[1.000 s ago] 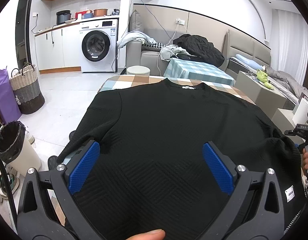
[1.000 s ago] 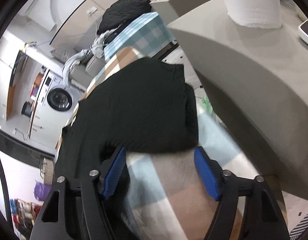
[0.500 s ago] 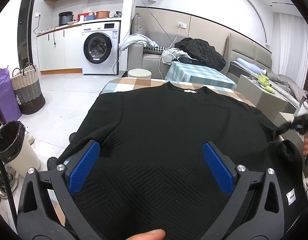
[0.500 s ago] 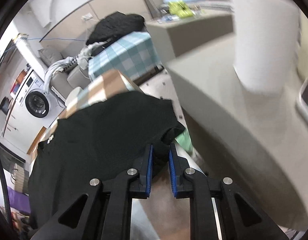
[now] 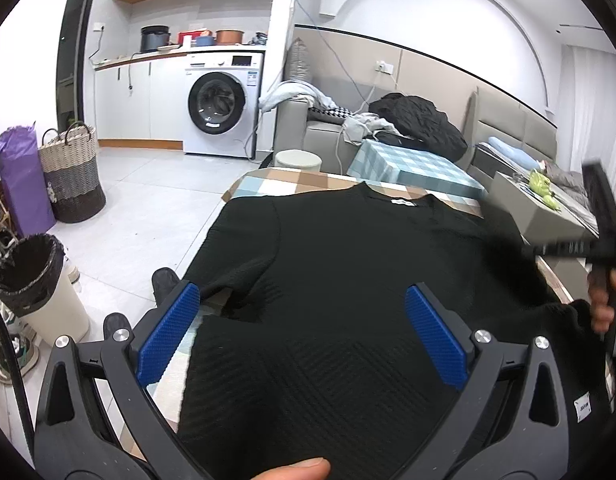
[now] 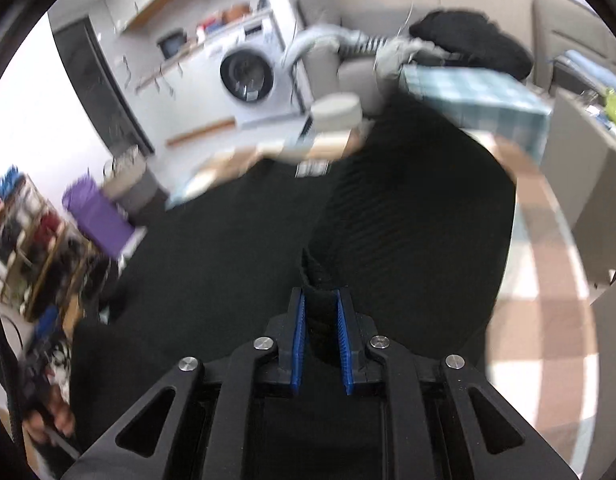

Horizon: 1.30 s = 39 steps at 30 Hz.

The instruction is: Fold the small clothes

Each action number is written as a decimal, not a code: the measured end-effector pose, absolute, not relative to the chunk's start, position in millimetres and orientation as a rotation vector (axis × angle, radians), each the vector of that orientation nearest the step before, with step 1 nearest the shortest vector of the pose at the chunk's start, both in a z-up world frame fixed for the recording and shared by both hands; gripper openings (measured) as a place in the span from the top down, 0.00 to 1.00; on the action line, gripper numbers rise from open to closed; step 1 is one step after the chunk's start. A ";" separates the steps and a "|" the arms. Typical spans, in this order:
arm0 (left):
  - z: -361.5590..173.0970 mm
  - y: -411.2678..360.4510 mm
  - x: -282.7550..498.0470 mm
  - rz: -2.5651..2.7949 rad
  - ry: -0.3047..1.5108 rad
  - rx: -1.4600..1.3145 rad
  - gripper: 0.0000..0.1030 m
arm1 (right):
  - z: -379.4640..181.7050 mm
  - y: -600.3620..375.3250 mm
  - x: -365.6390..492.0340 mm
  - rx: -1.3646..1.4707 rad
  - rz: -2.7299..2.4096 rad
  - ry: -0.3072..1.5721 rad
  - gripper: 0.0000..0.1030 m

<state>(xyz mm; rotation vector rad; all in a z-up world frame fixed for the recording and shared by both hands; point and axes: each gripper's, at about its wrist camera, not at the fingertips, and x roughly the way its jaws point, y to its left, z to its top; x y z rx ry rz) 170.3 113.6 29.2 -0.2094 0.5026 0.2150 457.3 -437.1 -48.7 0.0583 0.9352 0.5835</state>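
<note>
1. The black sweater [image 5: 348, 280] lies spread on the checked tabletop [image 5: 276, 180], collar toward the far edge, its right sleeve [image 6: 408, 216] lifted over the body.
2. The right gripper [image 6: 320, 336] has just been closing and is clenched on the sleeve's cuff; the left gripper [image 5: 300, 336] hovers released above the hem.
3. Risk: the thick cuff could slip from the narrow pinch mid-swing, dropping the sleeve crooked; dragging may also shift the unpinned body.
4. A second ago the right fingers stood wide over the sleeve at the tabletop's right edge; now the sleeve is carried inward.
</note>
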 end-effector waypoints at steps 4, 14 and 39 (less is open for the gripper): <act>24.2 127.0 170.6 0.237 0.523 -0.234 0.00 | -75.3 -443.2 454.0 0.066 0.559 1.031 0.74; 4.9 180.2 168.1 0.356 0.592 -0.353 0.01 | -111.1 -451.5 454.4 0.108 0.446 1.142 0.67; -92.5 324.5 197.6 0.314 0.804 -1.018 0.35 | -76.2 -517.3 377.7 0.363 0.424 0.987 0.50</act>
